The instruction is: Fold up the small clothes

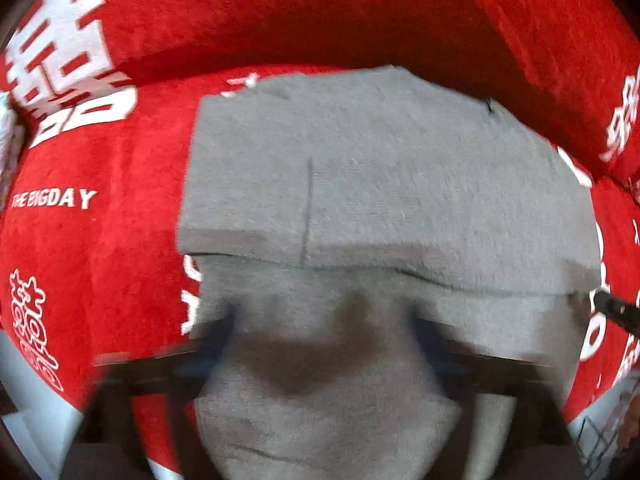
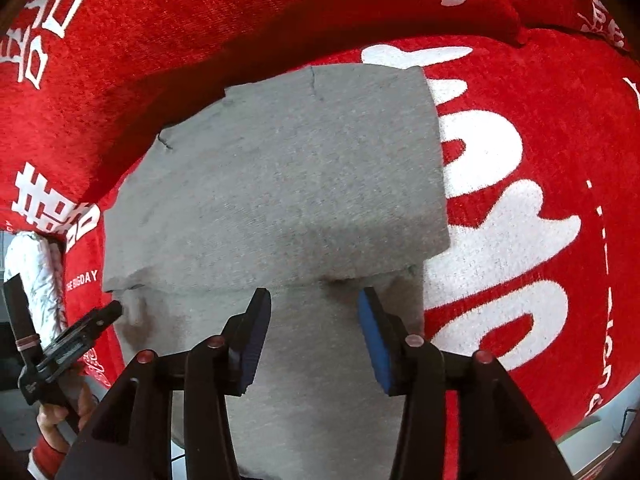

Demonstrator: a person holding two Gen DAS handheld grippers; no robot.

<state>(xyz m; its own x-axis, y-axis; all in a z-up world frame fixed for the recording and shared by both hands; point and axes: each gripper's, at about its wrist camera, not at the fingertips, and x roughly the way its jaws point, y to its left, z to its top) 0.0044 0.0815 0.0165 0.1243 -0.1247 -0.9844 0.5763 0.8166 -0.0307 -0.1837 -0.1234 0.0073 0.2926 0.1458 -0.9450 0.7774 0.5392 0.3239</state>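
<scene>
A grey garment [image 1: 360, 184] lies on a red cover, with its far part folded into a flat block over the near part. It also shows in the right wrist view [image 2: 280, 184]. My left gripper [image 1: 324, 320] is open above the near grey cloth, its fingers blurred. In the right wrist view the left gripper [image 2: 116, 308] touches the garment's left edge. My right gripper [image 2: 314, 300] is open, with blue pads just short of the fold's near edge. Its tip [image 1: 612, 308] shows at the garment's right edge in the left wrist view.
The red sofa cover [image 1: 100, 240] with white characters and the words "THE BIGDAY" spreads all around. A red cushion back [image 2: 240, 20] rises behind the garment. A white crumpled cloth [image 2: 36, 280] lies at the left edge.
</scene>
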